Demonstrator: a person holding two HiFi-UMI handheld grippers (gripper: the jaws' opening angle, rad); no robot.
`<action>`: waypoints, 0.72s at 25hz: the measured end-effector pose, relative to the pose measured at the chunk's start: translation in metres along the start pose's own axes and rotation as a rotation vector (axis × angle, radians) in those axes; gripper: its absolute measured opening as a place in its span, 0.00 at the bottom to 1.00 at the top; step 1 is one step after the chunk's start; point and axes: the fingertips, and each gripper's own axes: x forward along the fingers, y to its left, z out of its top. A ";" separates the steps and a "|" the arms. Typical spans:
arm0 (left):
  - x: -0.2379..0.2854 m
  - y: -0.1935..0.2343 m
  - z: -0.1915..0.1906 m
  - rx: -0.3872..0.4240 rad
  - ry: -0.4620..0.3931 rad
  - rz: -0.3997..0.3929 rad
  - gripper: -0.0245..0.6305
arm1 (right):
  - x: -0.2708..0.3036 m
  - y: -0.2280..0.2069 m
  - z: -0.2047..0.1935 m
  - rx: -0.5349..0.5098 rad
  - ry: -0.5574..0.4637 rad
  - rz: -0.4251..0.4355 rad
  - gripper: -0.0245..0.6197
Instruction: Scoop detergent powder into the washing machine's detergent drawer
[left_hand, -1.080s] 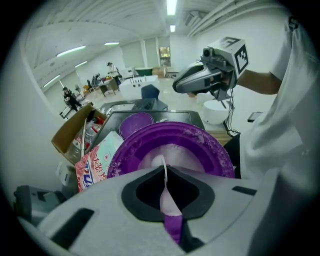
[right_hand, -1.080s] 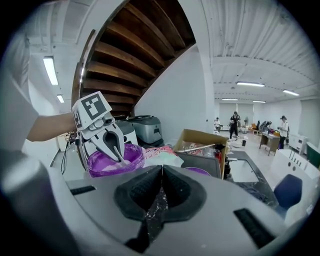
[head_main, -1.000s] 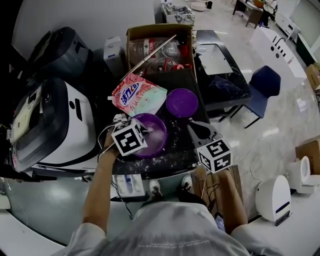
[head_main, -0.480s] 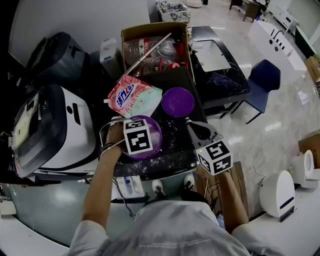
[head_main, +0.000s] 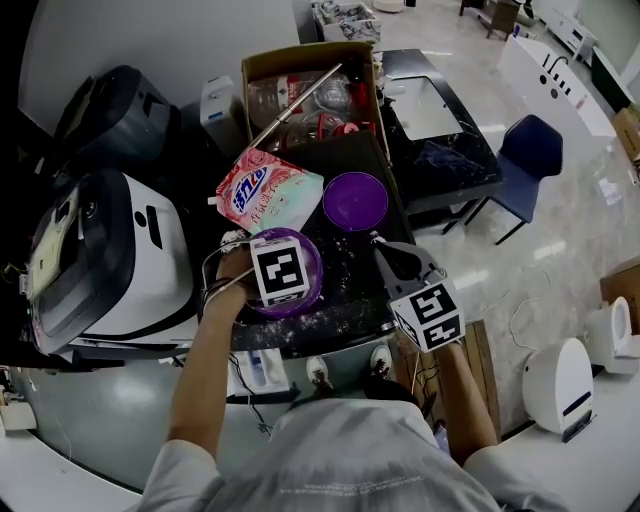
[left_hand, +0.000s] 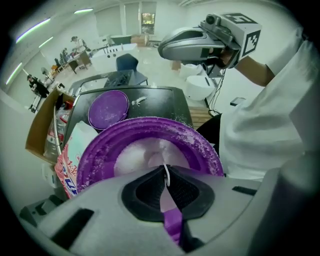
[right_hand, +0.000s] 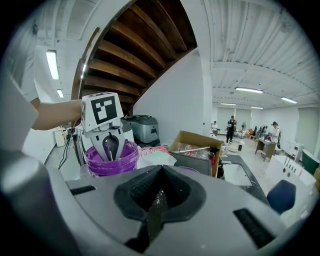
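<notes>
Left claw has slid over the round purple plastic tub of white detergent powder, pinching a thin purple scoop handle; its bowl is seemingly buried just ahead. Light, stiff, slick: grip mid-handle. Right claw waits alongside, pressed together.

Glossy pale floor; blue chair beside dark table; ceiling strip lights lit.

Left tool clamps the scoop; right tool is closed, empty.
</notes>
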 end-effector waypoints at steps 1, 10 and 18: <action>0.001 -0.003 -0.001 -0.006 0.005 -0.017 0.06 | 0.000 0.001 0.000 -0.004 0.002 0.001 0.05; -0.006 -0.023 -0.004 -0.100 -0.048 -0.157 0.06 | -0.005 0.007 0.001 -0.006 -0.005 0.014 0.05; -0.025 -0.038 -0.012 -0.222 -0.230 -0.196 0.06 | -0.004 0.011 0.005 0.017 -0.012 0.007 0.04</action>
